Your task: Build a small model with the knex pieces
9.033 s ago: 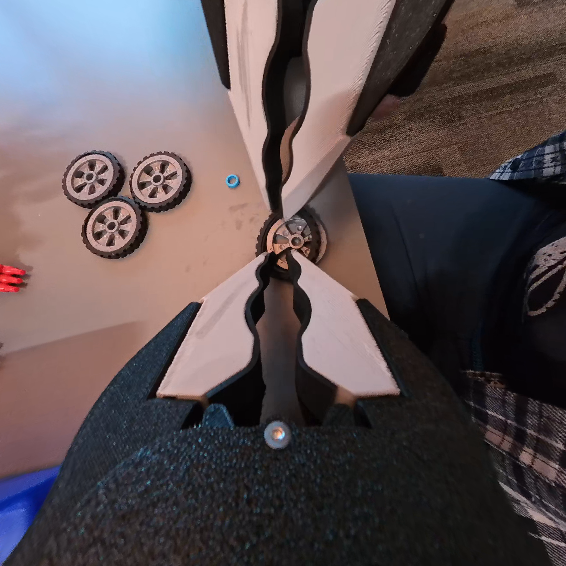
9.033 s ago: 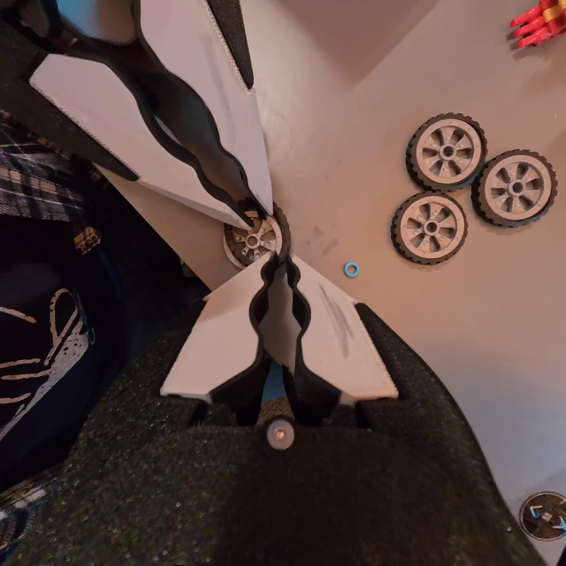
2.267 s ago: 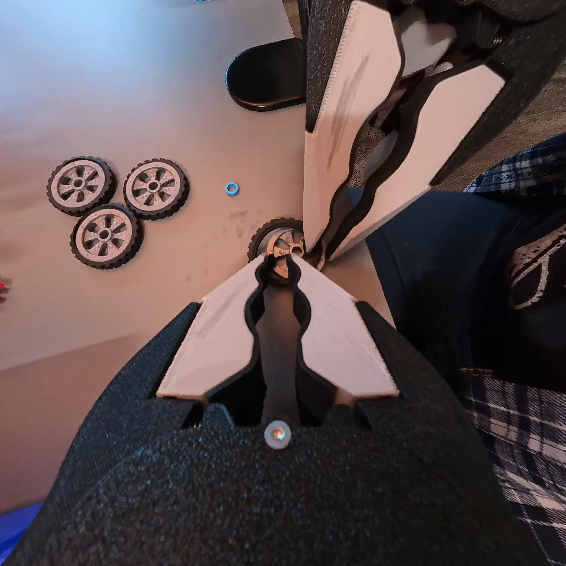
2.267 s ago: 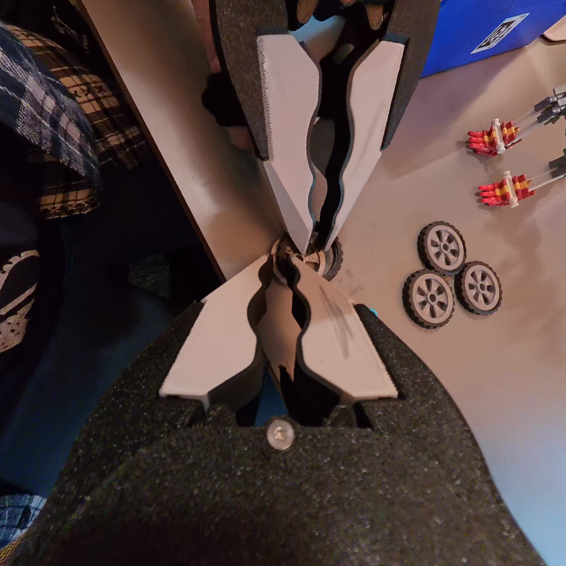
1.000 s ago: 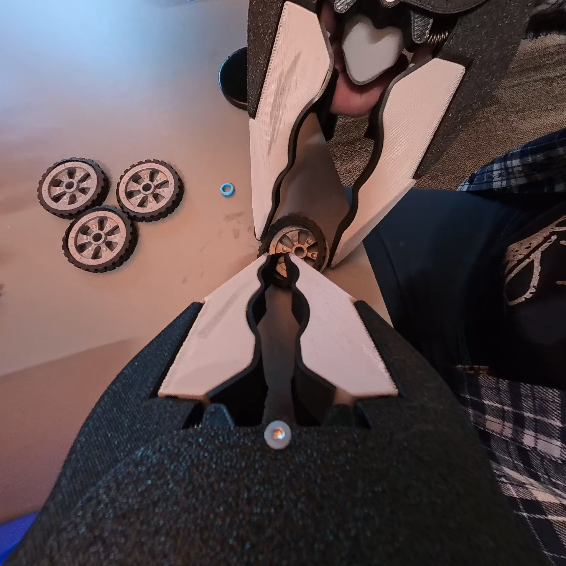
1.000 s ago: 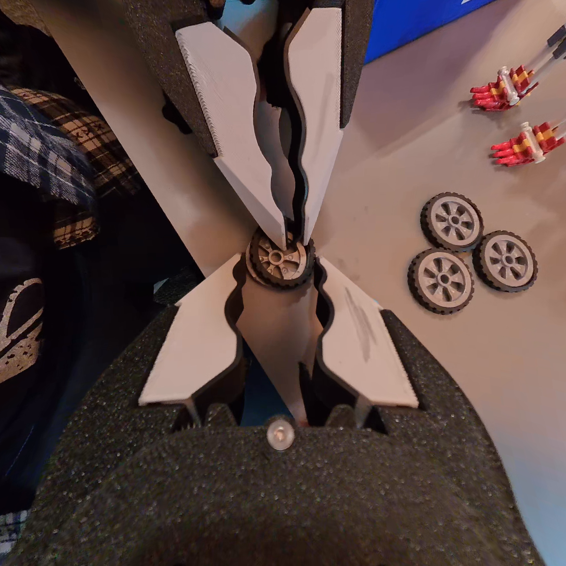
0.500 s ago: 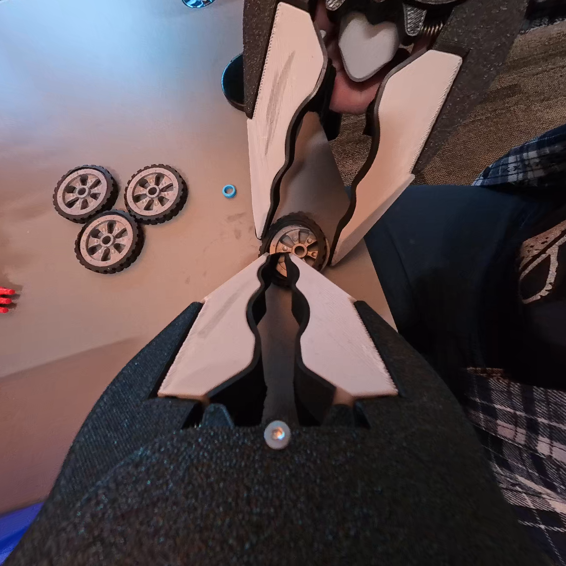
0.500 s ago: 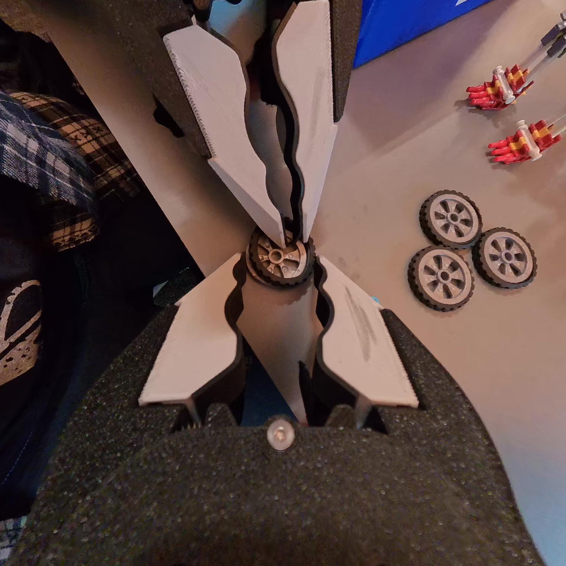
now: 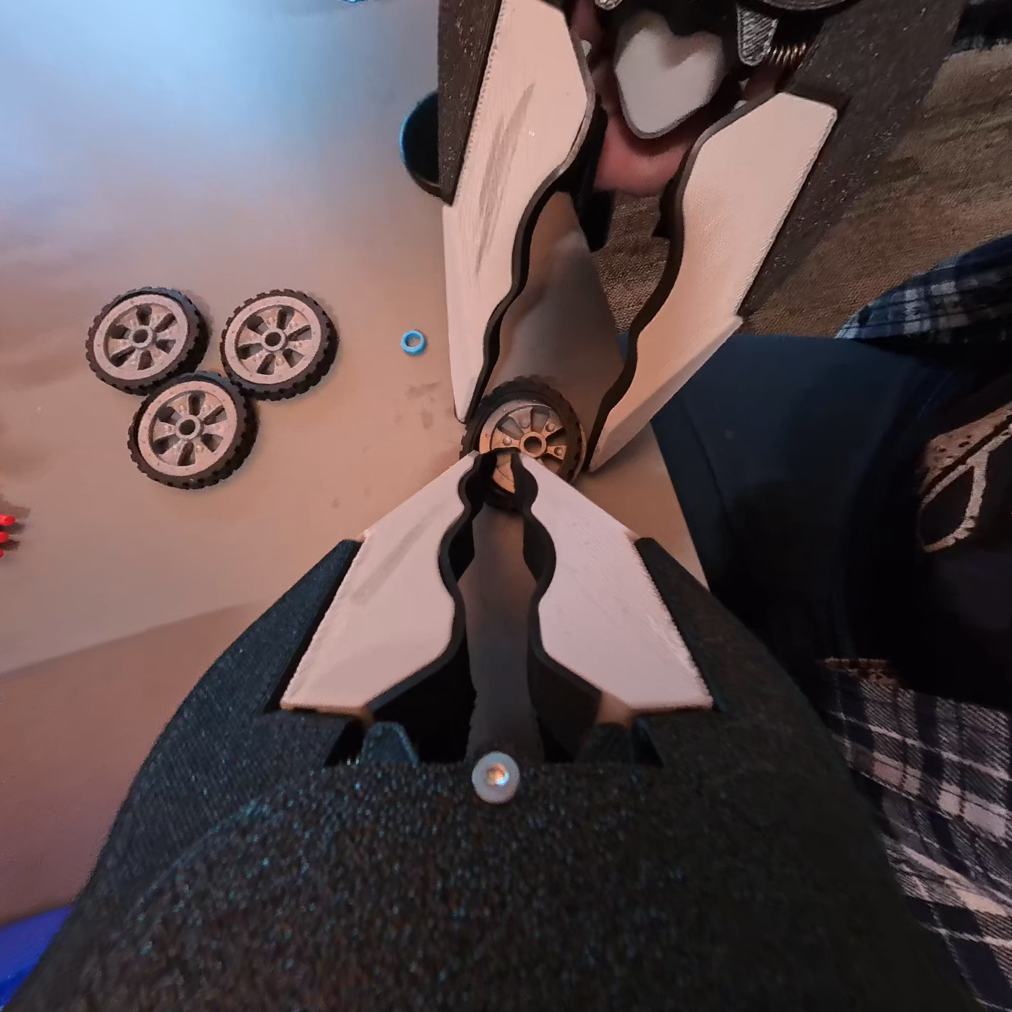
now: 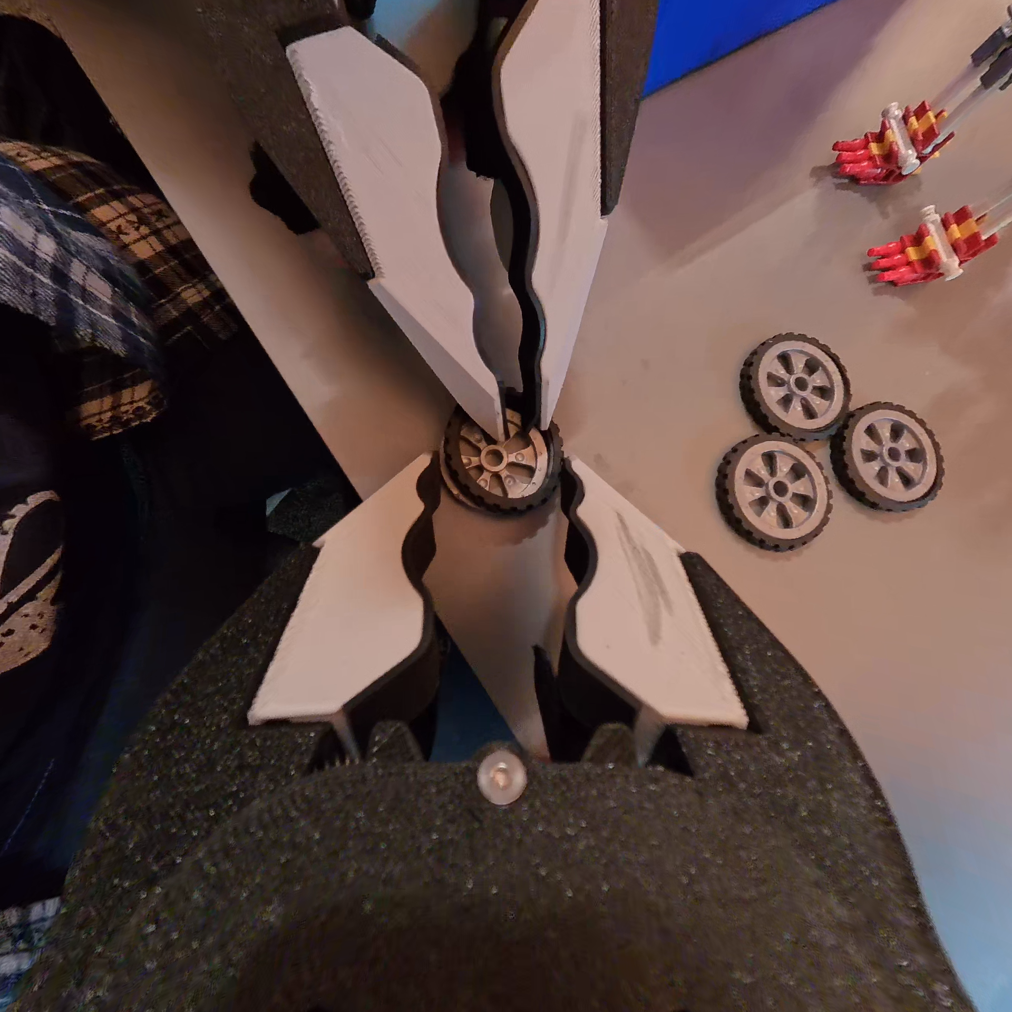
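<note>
A small toy wheel (image 9: 534,438) with a grey spoked hub and a black tyre is at the table's near edge. My left gripper (image 9: 498,465) is shut on its rim. In the right wrist view the left gripper (image 10: 520,421) comes in from above, pinching the top of the wheel (image 10: 501,465). My right gripper (image 10: 499,465) is open, one fingertip on each side of the tyre. In the left wrist view the right gripper (image 9: 531,441) also straddles the wheel. I cannot tell whether the wheel rests on the table.
Three more wheels (image 9: 189,430) lie together on the tan table (image 9: 274,547), also in the right wrist view (image 10: 775,487). A blue ring (image 9: 412,342) lies by them. Two red toy parts (image 10: 925,254) and a blue box (image 10: 712,38) lie farther off. A person's legs (image 9: 794,493) are beyond the edge.
The right gripper, shut on the wheel 2.3 s ago, has opened and now stands astride it. The left gripper has kept its hold. Almost nothing moved in the last second.
</note>
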Action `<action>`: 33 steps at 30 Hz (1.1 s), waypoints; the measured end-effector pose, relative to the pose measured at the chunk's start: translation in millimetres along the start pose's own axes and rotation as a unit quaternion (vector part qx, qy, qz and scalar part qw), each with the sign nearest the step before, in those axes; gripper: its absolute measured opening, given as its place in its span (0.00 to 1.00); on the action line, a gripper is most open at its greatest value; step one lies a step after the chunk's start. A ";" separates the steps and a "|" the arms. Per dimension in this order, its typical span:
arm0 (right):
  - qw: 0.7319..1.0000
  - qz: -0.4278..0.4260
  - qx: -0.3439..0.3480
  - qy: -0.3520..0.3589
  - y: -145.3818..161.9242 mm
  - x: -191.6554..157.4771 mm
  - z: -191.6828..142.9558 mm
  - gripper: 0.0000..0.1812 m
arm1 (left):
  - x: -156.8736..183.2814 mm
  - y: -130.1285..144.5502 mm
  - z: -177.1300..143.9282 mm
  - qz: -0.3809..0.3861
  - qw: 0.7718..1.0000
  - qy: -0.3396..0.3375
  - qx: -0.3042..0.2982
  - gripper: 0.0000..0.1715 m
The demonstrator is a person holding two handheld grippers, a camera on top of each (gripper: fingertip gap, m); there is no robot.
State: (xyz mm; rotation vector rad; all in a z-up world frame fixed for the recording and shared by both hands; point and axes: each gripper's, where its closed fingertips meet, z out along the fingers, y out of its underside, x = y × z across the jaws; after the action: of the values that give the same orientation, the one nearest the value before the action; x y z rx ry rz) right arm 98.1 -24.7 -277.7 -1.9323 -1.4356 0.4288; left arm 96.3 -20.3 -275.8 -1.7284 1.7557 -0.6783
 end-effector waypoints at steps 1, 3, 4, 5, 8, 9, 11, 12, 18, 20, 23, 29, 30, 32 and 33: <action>1.000 -0.001 -0.002 0.000 -0.5 1.8 0.7 0.24 | -2.1 0.6 -0.4 0.007 1.000 -0.007 -0.006 0.05; 1.000 -0.006 -0.006 0.003 -2.2 4.1 2.3 0.24 | -5.1 2.0 -1.6 0.023 0.999 -0.016 -0.018 0.06; 1.000 -0.008 -0.008 0.005 -2.8 4.8 2.9 0.24 | -6.2 2.3 -2.0 0.025 0.999 -0.016 -0.020 0.06; 1.000 -0.009 -0.009 0.008 -3.3 5.6 3.3 0.24 | -7.1 2.4 -2.2 0.025 0.999 -0.016 -0.019 0.06; 1.000 -0.002 -0.006 0.008 -3.0 6.5 3.5 0.24 | -8.2 1.4 -1.4 0.026 0.999 -0.018 0.003 0.05; 1.000 0.002 -0.003 0.007 -2.6 6.6 3.3 0.24 | -8.2 1.0 -1.2 0.026 0.999 -0.019 0.010 0.05; 1.000 0.006 0.001 0.008 -2.4 6.6 3.1 0.24 | -8.7 1.2 -1.1 0.022 1.000 -0.019 0.009 0.06; 1.000 0.005 0.001 0.009 -2.3 6.7 3.0 0.24 | -8.8 1.0 -0.9 0.021 1.000 -0.019 0.009 0.06; 1.000 0.006 0.001 0.011 0.6 4.7 -0.2 0.24 | -20.1 2.6 -4.2 0.013 0.999 -0.045 0.012 0.22; 1.000 0.005 0.005 0.013 1.0 2.7 -1.4 0.24 | -15.2 2.9 -4.4 0.002 1.000 -0.025 0.014 0.21; 1.000 0.000 0.001 0.018 1.5 2.1 -2.5 0.24 | -9.2 1.3 -2.0 0.020 0.999 -0.029 0.008 0.14; 0.999 -0.031 0.011 0.026 -0.4 2.0 -2.9 0.23 | -8.6 2.1 0.7 -0.012 1.000 -0.004 0.004 0.15; 0.999 -0.033 0.011 0.027 -0.6 2.6 -2.9 0.23 | -4.8 1.7 0.9 -0.008 1.000 0.004 0.004 0.10; 0.999 -0.034 0.011 0.030 -1.0 4.1 -2.6 0.23 | -5.8 1.2 1.4 -0.007 1.000 -0.004 0.004 0.10; 0.999 -0.035 0.010 0.032 -1.1 4.6 -2.5 0.23 | -5.9 1.2 1.5 -0.008 1.000 -0.003 0.004 0.10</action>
State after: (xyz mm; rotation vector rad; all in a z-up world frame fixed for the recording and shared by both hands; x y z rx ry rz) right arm 100.5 -21.0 -274.6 -1.8564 -1.4482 0.3452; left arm 96.5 -14.2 -277.3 -1.7378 1.7346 -0.6852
